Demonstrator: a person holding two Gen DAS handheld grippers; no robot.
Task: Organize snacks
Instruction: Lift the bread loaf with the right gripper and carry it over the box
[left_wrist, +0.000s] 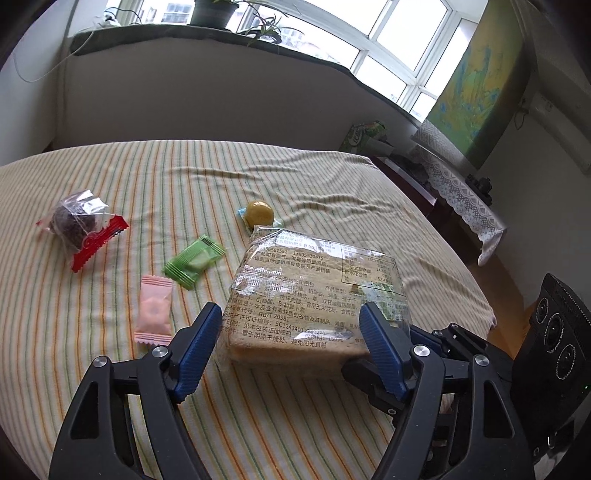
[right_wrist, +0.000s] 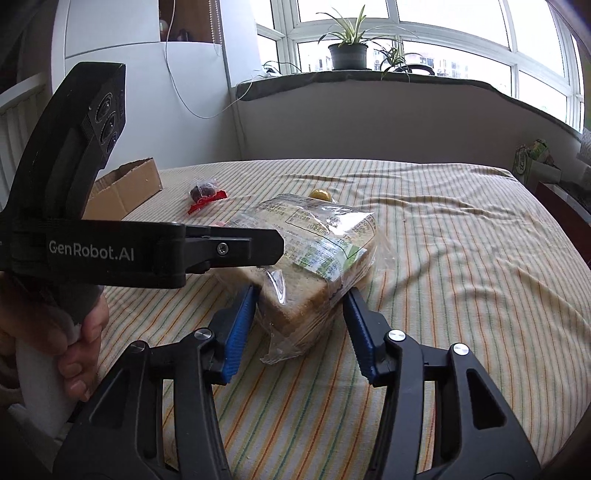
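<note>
left gripper (left_wrist: 290, 332): black angular arms, ribbed blue pads, silver screws | right gripper (right_wrist: 301, 321): same build | left body: white "genrobot.ai" lettering, white handle

A: Any writing you can read?

B: The left claw (right_wrist: 258, 254) carries "GenRobot.AI" in white letters on the side of its black body.

A: And the bread pack (left_wrist: 314, 295) between the claw's pads?

B: Its clear wrapper is covered in black Chinese print. I can pick out "GB/T 20981", a code starting "SC1243401", and the numbers "13905510475" and "6567552". A boxed nutrition table sits at the far right of the label; from the right claw's (right_wrist: 301, 325) side, "17%" and "10%" show in it.

A: The small snacks beyond?

B: Too small to read.
</note>
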